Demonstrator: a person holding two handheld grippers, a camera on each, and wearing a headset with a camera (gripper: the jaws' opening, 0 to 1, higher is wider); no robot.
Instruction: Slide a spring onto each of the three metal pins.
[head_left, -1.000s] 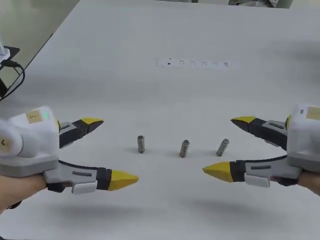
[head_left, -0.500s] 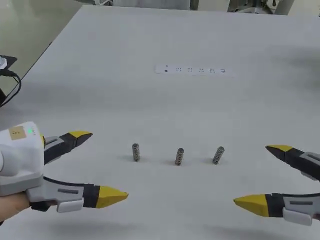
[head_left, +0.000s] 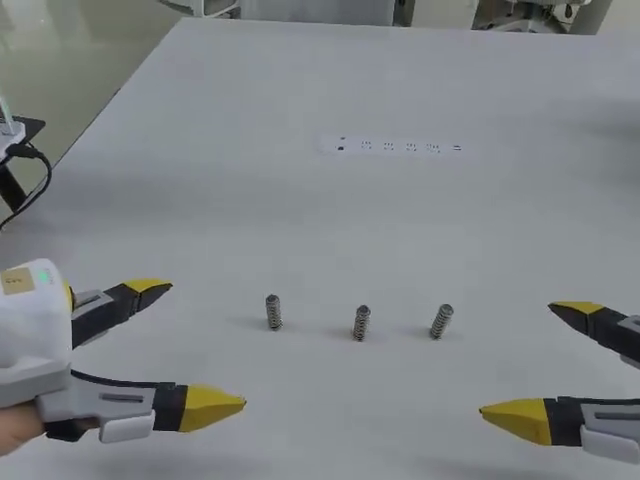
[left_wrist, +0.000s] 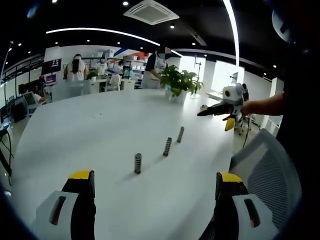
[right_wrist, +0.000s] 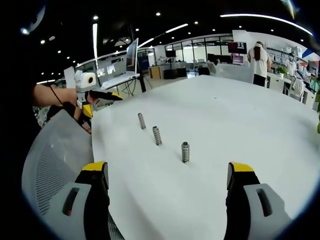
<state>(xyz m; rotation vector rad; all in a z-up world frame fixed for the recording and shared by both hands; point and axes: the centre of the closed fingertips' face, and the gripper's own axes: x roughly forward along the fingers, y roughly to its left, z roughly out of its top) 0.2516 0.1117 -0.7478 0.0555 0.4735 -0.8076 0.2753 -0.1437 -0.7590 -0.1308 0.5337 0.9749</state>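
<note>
- Status: three small grey coiled metal springs stand in a row on the white bench (head_left: 300, 210), in the gap between the two hand-held grippers.
- First spring (head_left: 273, 312): closest to the left hand-held gripper (head_left: 198, 345), ahead of its jaws and apart from them. It stands about upright.
- Middle spring (head_left: 361, 323): roughly midway between the two hand-held grippers, with a slight lean.
- Third spring (head_left: 441, 321): closest to the right hand-held gripper (head_left: 522, 359), near it but not touching. Its top leans toward that hand-held gripper.
- Metal pins: hidden inside the coils and too small to confirm. My read is that springs standing on end unaided means each one is sleeved on a pin.
- Left hand-held gripper: yellow-tipped jaws spread wide, nothing between them.
- Right hand-held gripper: same, jaws wide apart and empty.
- Progress, as a judgement: all three springs look loaded, so the task is done or very nearly done.
- Possible remainder: the middle and third springs lean and may not be fully seated. Can't tell at this resolution, so a quick push-down check could be worthwhile.
- White socket strip (head_left: 390, 147): set in the bench beyond the springs, well apart from both hand-held grippers. Not part of the job.
</note>
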